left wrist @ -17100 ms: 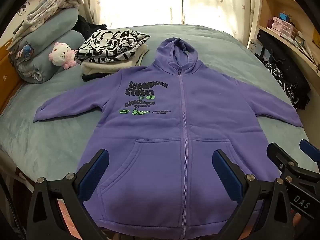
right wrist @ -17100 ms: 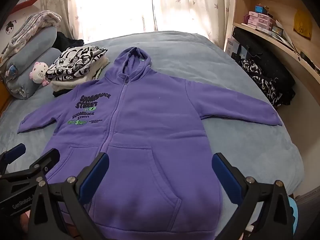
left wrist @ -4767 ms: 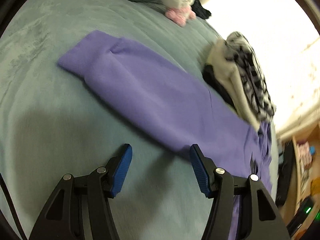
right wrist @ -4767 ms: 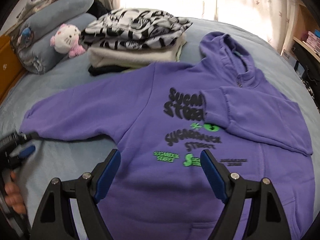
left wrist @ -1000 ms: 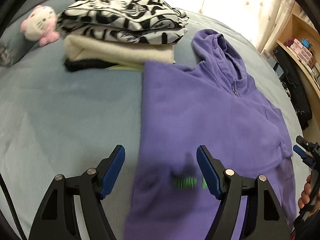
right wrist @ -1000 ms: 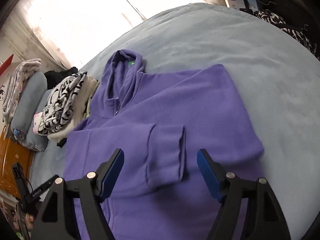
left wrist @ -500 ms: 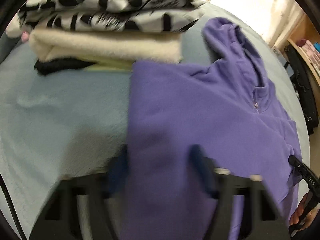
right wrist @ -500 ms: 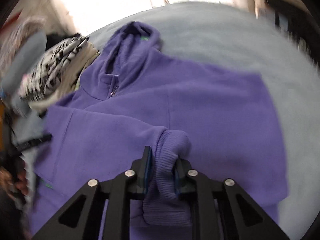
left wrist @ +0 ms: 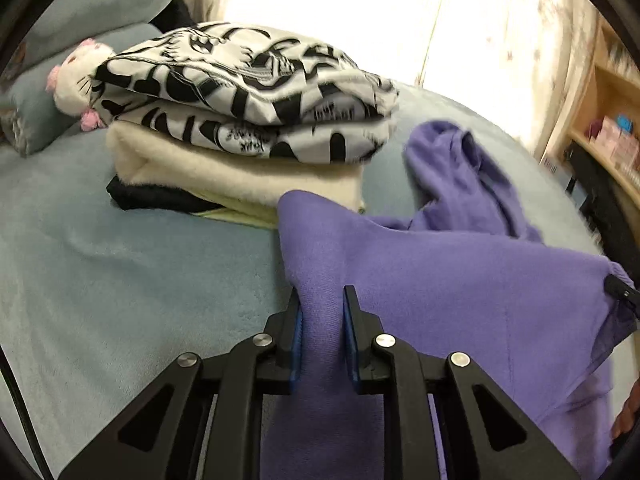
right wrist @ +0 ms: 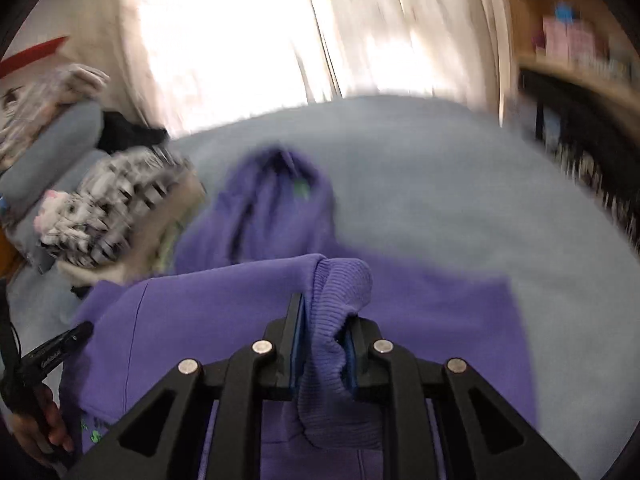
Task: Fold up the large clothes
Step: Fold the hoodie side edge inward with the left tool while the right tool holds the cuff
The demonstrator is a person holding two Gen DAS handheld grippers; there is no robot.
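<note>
A purple zip hoodie (left wrist: 460,280) lies on the bed with both sleeves folded in and its hood (left wrist: 452,160) pointing away. My left gripper (left wrist: 322,296) has its jaws closing, and its blue pads pinch the hoodie's left folded edge, which rises between them. In the right wrist view, my right gripper (right wrist: 324,308) is shut on a bunched ribbed band (right wrist: 344,280) of the hoodie (right wrist: 440,320), lifted off the bed. The hood (right wrist: 276,200) lies beyond, blurred.
A stack of folded clothes (left wrist: 248,100), black-and-white print on top, sits just behind the hoodie's left corner. A pink-and-white plush (left wrist: 76,76) and pillows lie at the far left. Grey-blue bedding (left wrist: 120,280) spreads around. Shelves (left wrist: 608,140) stand on the right.
Both grippers went from wide open to pinching the hoodie's lower part. They have since moved toward the hood with the fabric lifted between their pads.
</note>
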